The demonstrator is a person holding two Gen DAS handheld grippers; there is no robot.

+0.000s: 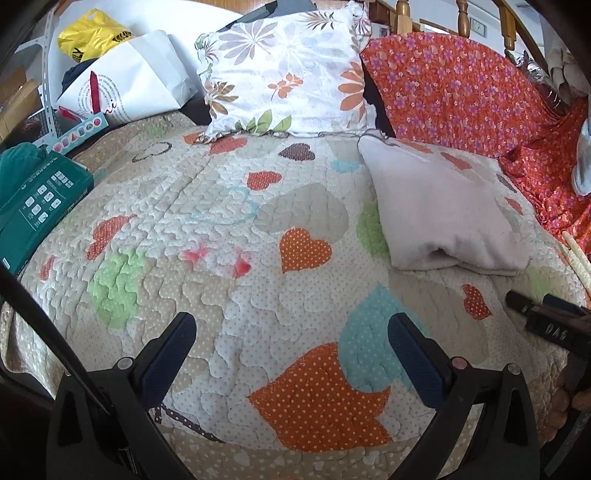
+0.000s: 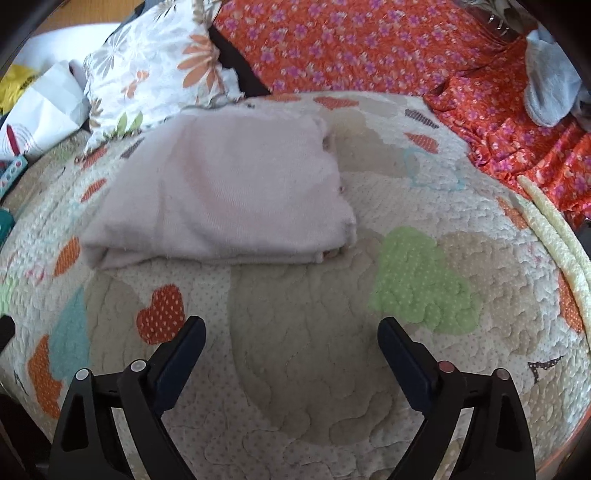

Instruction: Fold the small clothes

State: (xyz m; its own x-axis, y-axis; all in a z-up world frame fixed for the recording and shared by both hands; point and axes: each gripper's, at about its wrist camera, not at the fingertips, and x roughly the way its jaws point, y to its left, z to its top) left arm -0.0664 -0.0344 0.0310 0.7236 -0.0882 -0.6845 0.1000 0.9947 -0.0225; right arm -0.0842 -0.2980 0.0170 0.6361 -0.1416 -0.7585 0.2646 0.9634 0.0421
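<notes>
- Fingers first: both pairs stand wide apart and hold nothing. I see my left gripper (image 1: 291, 343) hovering over bare quilt, and my right gripper (image 2: 291, 347) likewise, with open quilt between its jaws.
- Ahead of the right gripper lies the garment (image 2: 221, 192), pale pink and knitted, on the quilt (image 2: 295, 387). It is already a neat rectangular packet, with a rolled fold along the near edge and layered edges showing at its right side. From the left wrist view the same garment (image 1: 447, 210) sits off to the right, well apart from the left fingers.
- My judgement: this piece looks folded (or very nearly so), and neither gripper touches it. What is left for it is at most a final smoothing or moving it aside.
- Further out, a grey-blue cloth (image 2: 550, 88) lies bunched on the orange floral cover (image 2: 369, 44) at the far right. I cannot tell whether it is a small garment waiting its turn, but it looks unfolded. If it is part of the job, the task is not finished.
- Beyond the garment, a floral pillow (image 1: 288, 70) leans at the head of the bed, just beside the garment's far corner.
- At the left edge are a green box (image 1: 40, 199), a white paper bag (image 1: 136, 77) and a yellow bag (image 1: 92, 35), none of them in my way.
- A pale cord or strip (image 2: 554, 236) runs along the quilt's right border, near the floral cover.
</notes>
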